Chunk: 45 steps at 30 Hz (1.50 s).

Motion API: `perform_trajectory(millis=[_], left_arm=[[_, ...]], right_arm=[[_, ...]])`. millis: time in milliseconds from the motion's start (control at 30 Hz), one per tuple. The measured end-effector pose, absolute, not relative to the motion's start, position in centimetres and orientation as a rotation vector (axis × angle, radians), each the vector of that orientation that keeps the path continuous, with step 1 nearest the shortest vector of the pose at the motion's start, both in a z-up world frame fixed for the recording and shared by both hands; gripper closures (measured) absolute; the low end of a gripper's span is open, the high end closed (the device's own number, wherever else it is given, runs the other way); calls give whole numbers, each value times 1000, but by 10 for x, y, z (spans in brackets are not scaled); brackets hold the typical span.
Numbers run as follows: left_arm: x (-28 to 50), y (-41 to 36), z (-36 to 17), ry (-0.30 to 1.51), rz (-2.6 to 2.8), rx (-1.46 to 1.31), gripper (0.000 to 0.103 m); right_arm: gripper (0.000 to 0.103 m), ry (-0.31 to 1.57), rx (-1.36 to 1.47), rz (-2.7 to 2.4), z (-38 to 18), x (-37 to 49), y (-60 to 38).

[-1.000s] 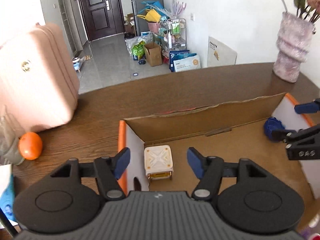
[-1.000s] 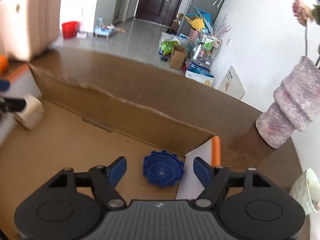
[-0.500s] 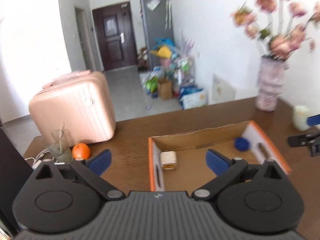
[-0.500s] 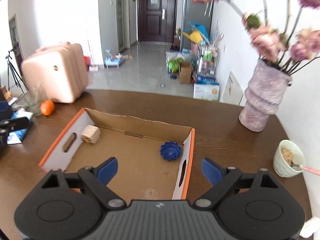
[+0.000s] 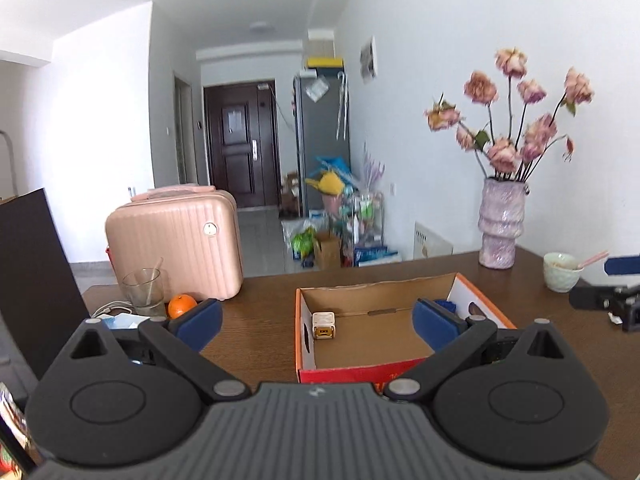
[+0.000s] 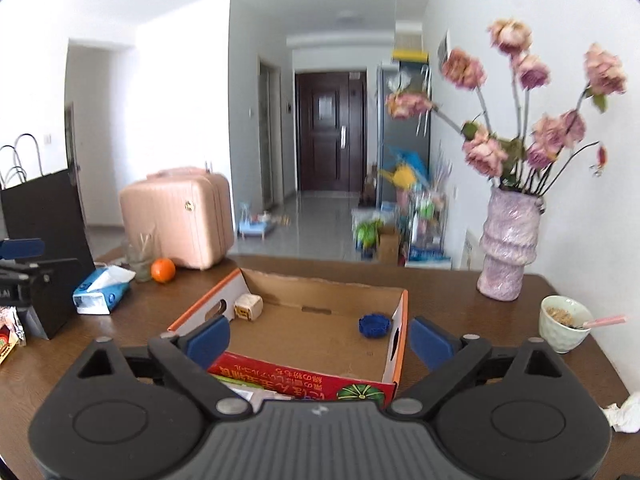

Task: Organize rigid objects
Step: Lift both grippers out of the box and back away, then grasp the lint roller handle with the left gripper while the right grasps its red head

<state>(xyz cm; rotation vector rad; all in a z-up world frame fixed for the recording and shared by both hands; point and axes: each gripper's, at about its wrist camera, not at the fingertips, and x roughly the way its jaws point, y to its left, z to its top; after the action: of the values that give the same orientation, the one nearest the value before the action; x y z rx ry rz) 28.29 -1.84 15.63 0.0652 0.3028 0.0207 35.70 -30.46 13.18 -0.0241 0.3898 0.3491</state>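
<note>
An open cardboard box with orange rims sits on the brown table. Inside it, a small white cube with a yellow face lies at the left end and a blue ridged cap lies at the right end; in the left wrist view the cap is partly hidden behind a finger. My left gripper is open and empty, held back from the box's near wall. My right gripper is open and empty, also back from the box. The right gripper's tip shows in the left view.
A pink suitcase, a glass, an orange and a tissue pack stand left of the box. A black bag is at far left. A vase of flowers and a bowl with a spoon stand at the right.
Both grippers have pulled up and back out of the box, opening wider. The cube and the blue cap stay lying inside the box.
</note>
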Motion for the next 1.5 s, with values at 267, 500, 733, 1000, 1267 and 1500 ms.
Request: perform_trajectory(millis=[267, 500, 733, 1000, 1267, 1500], left_arm=[[201, -18, 128, 169, 52, 38, 0], [146, -10, 79, 160, 76, -11, 0], [91, 6, 20, 215, 90, -17, 0], [68, -10, -3, 258, 67, 35, 0], [98, -28, -10, 296, 33, 60, 0], [128, -33, -17, 348, 37, 66, 0]], right_arm=[[0, 281, 53, 328, 103, 284, -319], [0, 250, 95, 310, 60, 227, -321], [0, 215, 162, 253, -1, 161, -319], [0, 228, 62, 282, -33, 120, -321], [0, 287, 121, 305, -47, 141, -330], [22, 317, 41, 307, -51, 160, -321]])
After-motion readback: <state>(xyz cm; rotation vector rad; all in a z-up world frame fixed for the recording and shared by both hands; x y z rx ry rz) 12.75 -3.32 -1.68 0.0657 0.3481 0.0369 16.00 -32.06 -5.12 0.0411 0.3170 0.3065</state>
